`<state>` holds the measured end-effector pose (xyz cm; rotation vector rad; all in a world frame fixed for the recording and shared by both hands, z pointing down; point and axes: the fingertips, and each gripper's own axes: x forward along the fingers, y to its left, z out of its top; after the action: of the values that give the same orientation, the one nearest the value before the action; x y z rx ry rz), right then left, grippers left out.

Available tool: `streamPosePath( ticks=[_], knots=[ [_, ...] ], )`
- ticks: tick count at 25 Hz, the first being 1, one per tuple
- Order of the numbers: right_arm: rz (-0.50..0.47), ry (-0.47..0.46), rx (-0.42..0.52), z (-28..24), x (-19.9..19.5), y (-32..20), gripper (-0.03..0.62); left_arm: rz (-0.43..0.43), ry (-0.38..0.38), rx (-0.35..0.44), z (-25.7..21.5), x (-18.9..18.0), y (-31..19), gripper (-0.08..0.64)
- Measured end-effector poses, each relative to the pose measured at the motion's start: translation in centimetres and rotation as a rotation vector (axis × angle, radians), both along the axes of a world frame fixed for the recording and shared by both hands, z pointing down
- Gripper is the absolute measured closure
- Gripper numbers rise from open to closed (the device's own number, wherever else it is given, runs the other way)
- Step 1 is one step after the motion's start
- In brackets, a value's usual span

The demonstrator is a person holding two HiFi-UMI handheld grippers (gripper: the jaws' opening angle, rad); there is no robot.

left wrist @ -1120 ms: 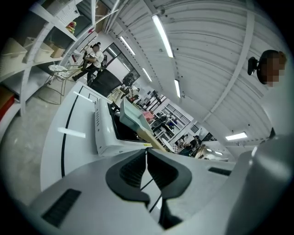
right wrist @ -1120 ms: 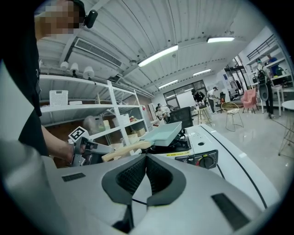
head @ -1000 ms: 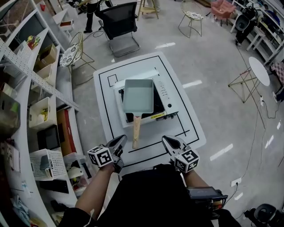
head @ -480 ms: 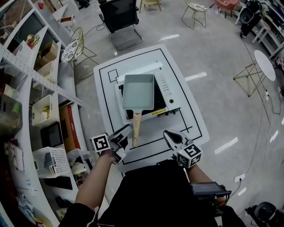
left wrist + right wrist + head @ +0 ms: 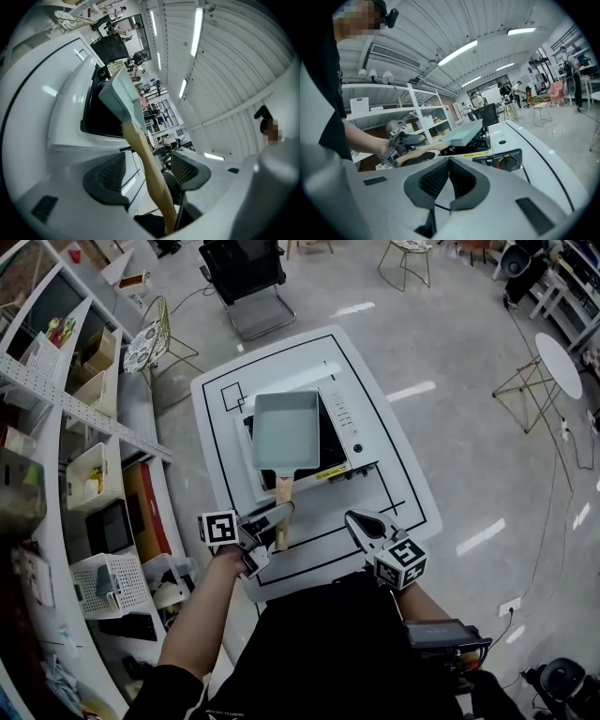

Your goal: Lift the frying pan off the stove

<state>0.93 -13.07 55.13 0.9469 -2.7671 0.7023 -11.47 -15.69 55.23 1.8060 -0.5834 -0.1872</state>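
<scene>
Head view: frying pan (image 5: 286, 430) sits on stove (image 5: 345, 432), on white table (image 5: 405, 495) | left gripper (image 5: 149, 172): jaws have just been opening wide, wooden handle (image 5: 282, 512) between them, pads off it | right gripper (image 5: 449, 179): jaws together, empty, right of handle | shelves (image 5: 84, 418) at left, office chair (image 5: 246, 277) beyond table

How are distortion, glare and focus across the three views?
Head view: sharp, evenly lit, bright streaks glaring off the floor. Left gripper view: strong fisheye, scene tilted, handle crisp. Right gripper view: black corners, ceiling lights blown out.
</scene>
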Motion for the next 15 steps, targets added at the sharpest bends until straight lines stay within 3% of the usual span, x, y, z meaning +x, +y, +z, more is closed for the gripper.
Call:
streamPosePath(
  ticks=[7, 10, 15],
  knots=[
    [-0.008, 0.004, -0.02, 0.7, 0.1, 0.2, 0.568, 0.044, 0.019, -0.035, 0.2, 0.7, -0.1, 0.271],
    [-0.009, 0.002, -0.025, 0.6, 0.1, -0.1, 0.568, 0.062, -0.01, -0.017, 0.5, 0.6, -0.4, 0.304],
    [-0.014, -0.004, -0.034, 0.7, 0.1, -0.8, 0.566, 0.055, 0.071, -0.079, -0.2, 1.5, -0.2, 0.341]
  ],
)
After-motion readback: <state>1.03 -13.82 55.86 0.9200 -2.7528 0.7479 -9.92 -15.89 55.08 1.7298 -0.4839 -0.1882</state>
